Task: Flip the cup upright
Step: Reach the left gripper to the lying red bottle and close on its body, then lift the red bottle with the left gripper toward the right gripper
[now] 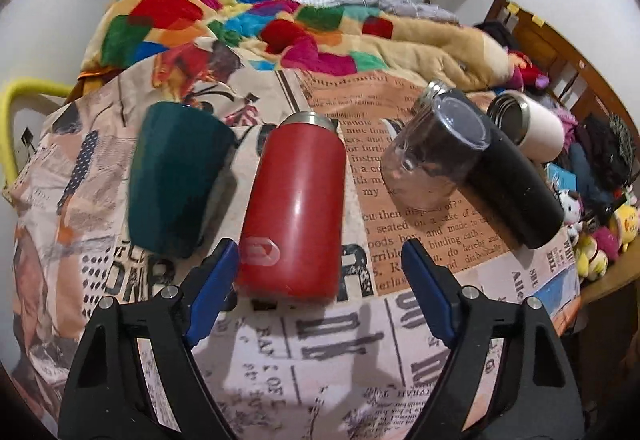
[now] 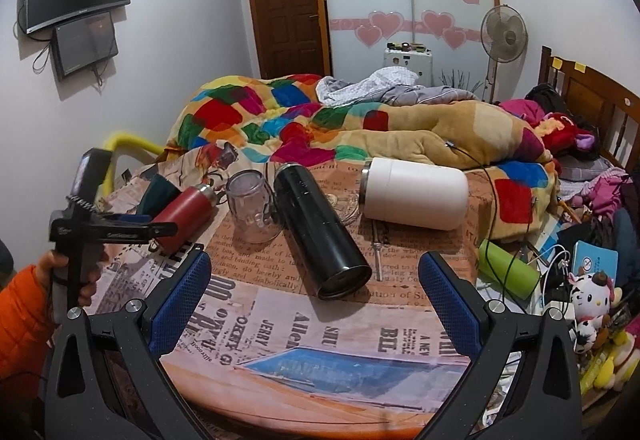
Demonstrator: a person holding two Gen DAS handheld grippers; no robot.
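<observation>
Several cups lie on their sides on a newspaper-print tablecloth. A red flask lies with its base toward me, between the blue pads of my open left gripper; the left pad is close to its base. A dark green cup lies to its left. A clear glass mug stands upside down, with a black flask and a white cup lying to the right. My right gripper is open and empty, just short of the black flask's base. The left gripper also shows at the red flask in the right wrist view.
A bed with a patchwork blanket lies behind the table. A green bottle, cables and plush toys crowd the table's right edge. A yellow chair frame stands at the left. A fan stands by the wardrobe.
</observation>
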